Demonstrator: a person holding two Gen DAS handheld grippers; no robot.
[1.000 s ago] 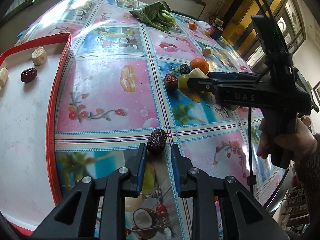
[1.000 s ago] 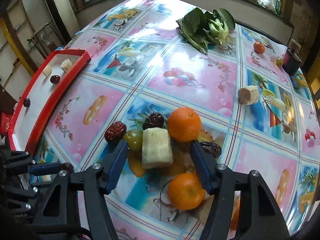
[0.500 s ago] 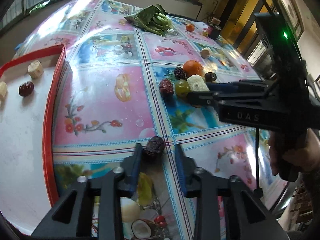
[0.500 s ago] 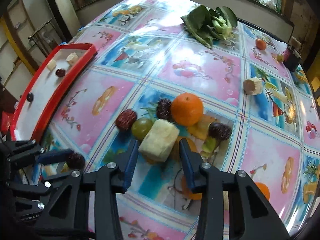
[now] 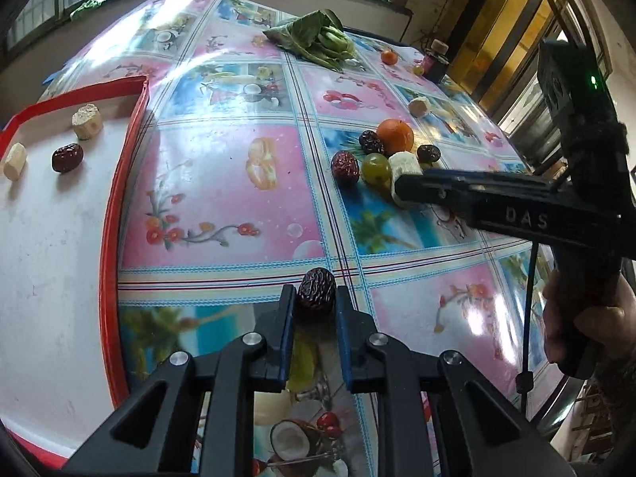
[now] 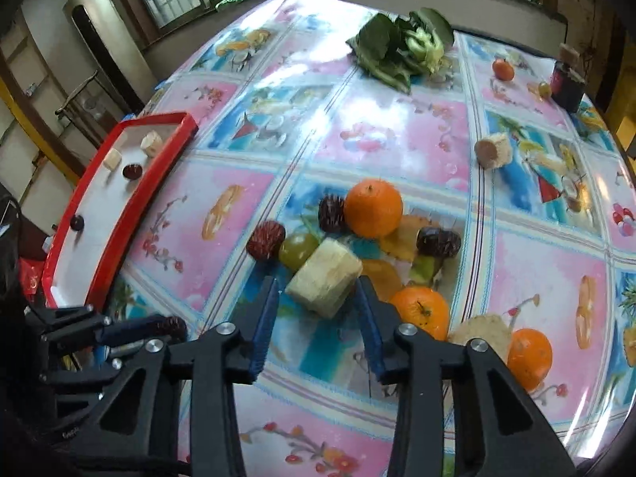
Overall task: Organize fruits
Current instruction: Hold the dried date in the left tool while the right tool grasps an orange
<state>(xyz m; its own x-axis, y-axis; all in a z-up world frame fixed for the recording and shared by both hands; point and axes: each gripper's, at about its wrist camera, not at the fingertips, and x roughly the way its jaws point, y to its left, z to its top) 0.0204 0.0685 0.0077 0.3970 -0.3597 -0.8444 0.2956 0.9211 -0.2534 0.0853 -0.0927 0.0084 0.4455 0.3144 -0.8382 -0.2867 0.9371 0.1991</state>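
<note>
My left gripper (image 5: 315,307) is shut on a wrinkled dark red date (image 5: 317,291), just above the patterned tablecloth, right of the red-rimmed white tray (image 5: 108,234). The tray holds two pale fruit chunks (image 5: 86,121) and a date (image 5: 67,157). My right gripper (image 6: 318,298) is shut on a pale banana chunk (image 6: 324,278), which sits tilted between the pads. Right behind the chunk lie a green grape (image 6: 298,250), three dates (image 6: 265,239) and an orange (image 6: 373,208). The left gripper with its date (image 6: 173,326) shows at the lower left of the right wrist view.
Two more oranges (image 6: 421,310) and a pale chunk (image 6: 481,334) lie by the right gripper's right finger. Farther back are another chunk (image 6: 493,150), leafy greens (image 6: 401,49), a small orange (image 6: 503,68) and a dark jar (image 6: 566,83). A hand (image 5: 576,330) holds the right gripper.
The right gripper's fingers have come together on the banana chunk and tipped it up. The left gripper keeps hold of the date and has risen a little.
</note>
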